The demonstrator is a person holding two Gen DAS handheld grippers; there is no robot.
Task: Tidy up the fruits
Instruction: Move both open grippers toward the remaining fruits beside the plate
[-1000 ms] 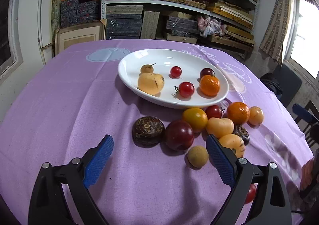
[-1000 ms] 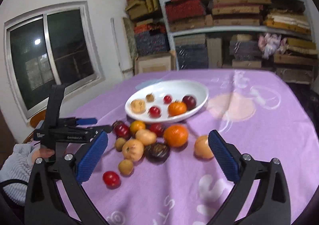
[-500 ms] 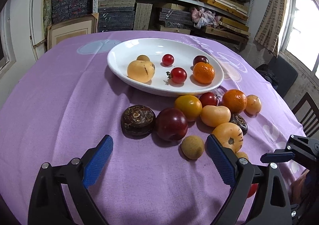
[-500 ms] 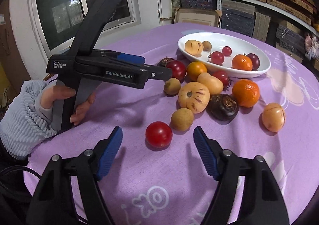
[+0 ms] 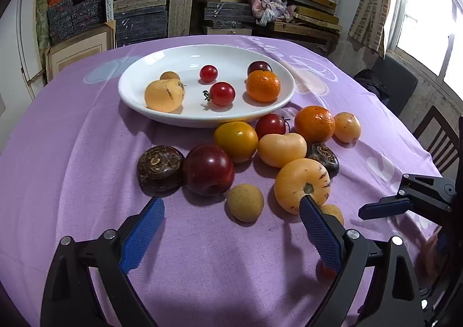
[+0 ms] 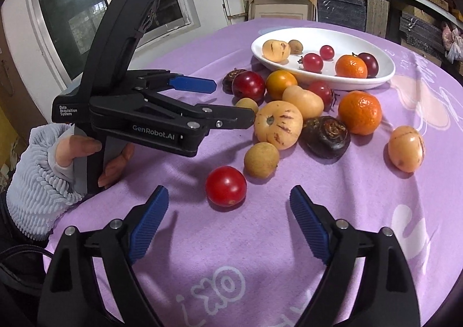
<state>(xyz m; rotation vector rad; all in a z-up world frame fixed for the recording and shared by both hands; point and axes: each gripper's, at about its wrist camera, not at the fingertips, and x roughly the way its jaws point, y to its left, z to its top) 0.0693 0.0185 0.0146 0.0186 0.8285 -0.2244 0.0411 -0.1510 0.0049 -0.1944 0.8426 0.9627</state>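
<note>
Both tongs had closed on the fruit since the earlier frames. Right tongs [image 6: 228, 205]: spread, empty, lower centre of the right wrist view, just short of the round red tomato [image 6: 226, 185], which lay apart from the heap on the purple-clothed desk [image 6: 361, 196]. Left tongs [image 5: 231, 211]: spread, empty, the small tan longan [image 5: 245, 202] between their tips. White oval plate [image 5: 136, 95], upper centre, held six fruits. Advised: centre the tomato, close gently, lift clear of neighbours.
</note>
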